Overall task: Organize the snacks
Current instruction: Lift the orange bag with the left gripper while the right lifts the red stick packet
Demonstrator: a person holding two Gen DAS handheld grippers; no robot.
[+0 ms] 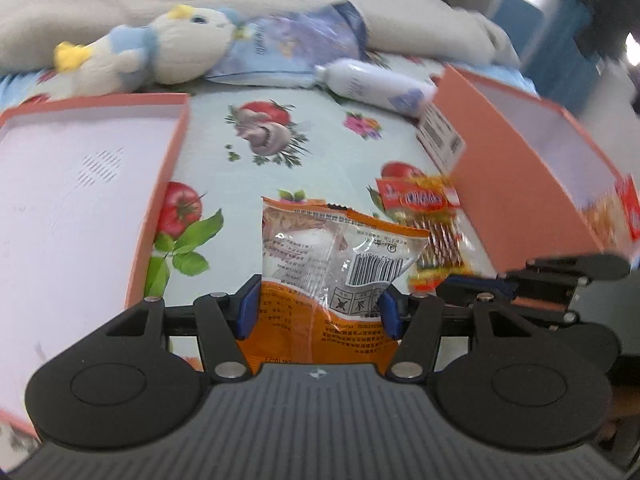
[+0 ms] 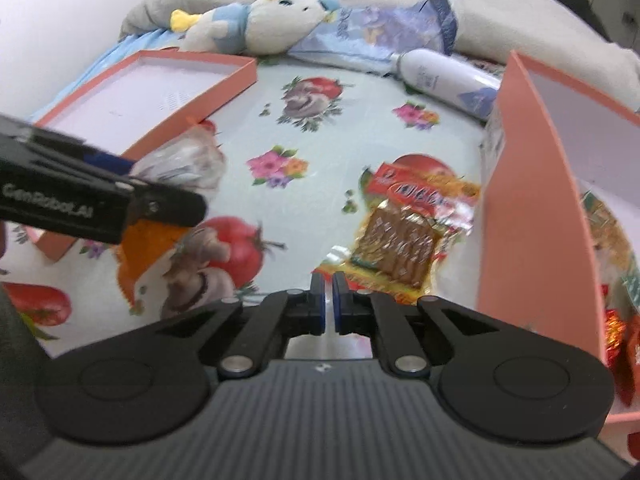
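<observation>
The box lid lies toward the bed's left edge, the box toward its right edge, with snacks inside. Between them, just beside the box's wall, lies a snack packet. Behind, toward the bed's far edge, a plush toy lies left of a bag, with a bottle before the bag.

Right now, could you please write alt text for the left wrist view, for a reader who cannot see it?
The left claw grips an orange snack packet above a fruit-patterned cloth. A red snack packet lies beside a pink box on the right, and a shallow pink lid lies on the left.
</observation>
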